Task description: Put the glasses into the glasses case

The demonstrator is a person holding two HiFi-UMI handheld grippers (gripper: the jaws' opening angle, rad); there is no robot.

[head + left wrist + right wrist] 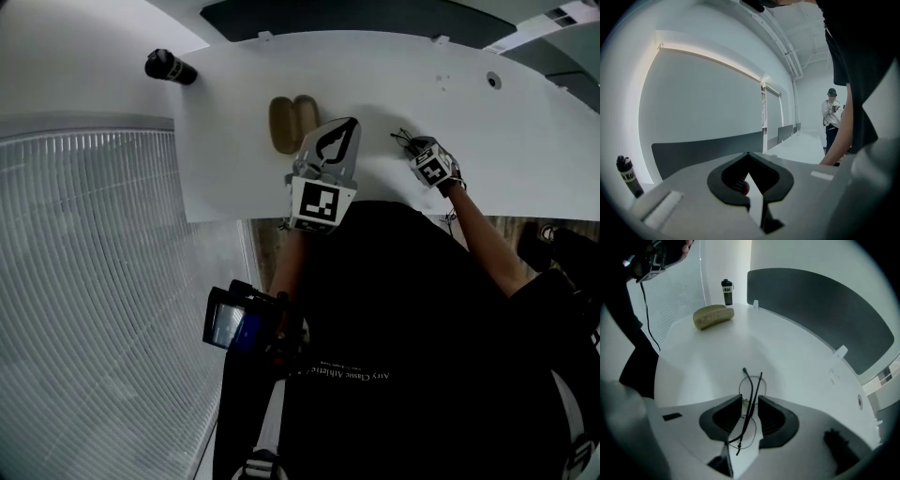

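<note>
- While the right gripper (749,398) sits low over the white worktop (797,352), its jaws stand at a slim gap and pinch the folded glasses (752,382) across the middle of the wire frame. One lens pokes out past the tips and the other lies back toward the camera.
- Holding mid-frame rather than by one thin arm looks sensible, since it should keep the glasses from swinging or unfolding when carried.
- The left gripper (749,157) has its jaws together at the tips with nothing between them. In the head view it hangs between the case and the right gripper. I judge it is kept free to steady the case.
- The tan glasses case (712,316) lies on the same worktop, well apart from the glasses and off to the person's left. From above it shows as two lobes side by side, so it is probably open, though I cannot be sure.
- A dark bottle (726,291) stands beyond the case, clear of the likely path.
- The glasses are gripped but not yet in the case, so the carry across remains.
</note>
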